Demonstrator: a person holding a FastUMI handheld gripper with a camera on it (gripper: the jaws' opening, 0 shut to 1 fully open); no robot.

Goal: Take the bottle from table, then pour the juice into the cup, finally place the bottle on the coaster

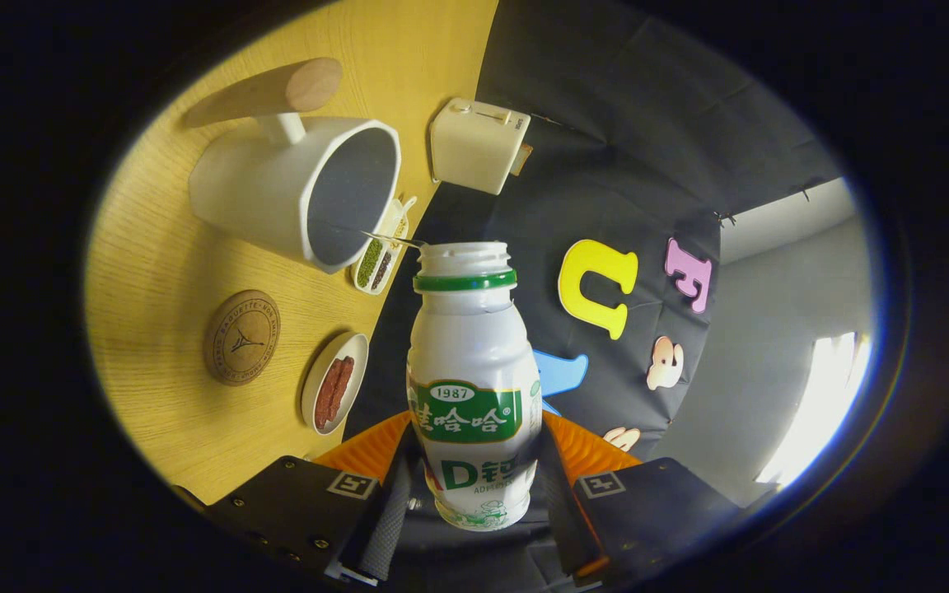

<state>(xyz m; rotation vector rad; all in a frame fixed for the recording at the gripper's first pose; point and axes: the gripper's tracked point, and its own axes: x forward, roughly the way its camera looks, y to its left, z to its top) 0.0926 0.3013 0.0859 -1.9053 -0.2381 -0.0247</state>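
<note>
Strong fisheye bending curves the counter (161,247) and stretches everything toward the rim, where brightness falls off. Beyond the bottle (473,387), on the side away from the cup (301,193), a blown-out patch of white light (820,403) glares on the grey wall. The bottle is sharp and evenly lit; the cup's inside lies in grey shade. The fingers (392,502) pressing the bottle's sides are dim.

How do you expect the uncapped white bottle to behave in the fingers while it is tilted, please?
The bottle looks like thin plastic, so it may flex under a hard squeeze. Its glossy label could slip against the fingers pressing both sides. With the cap off and the view rolled toward the white cup, spilling seems likely.
</note>
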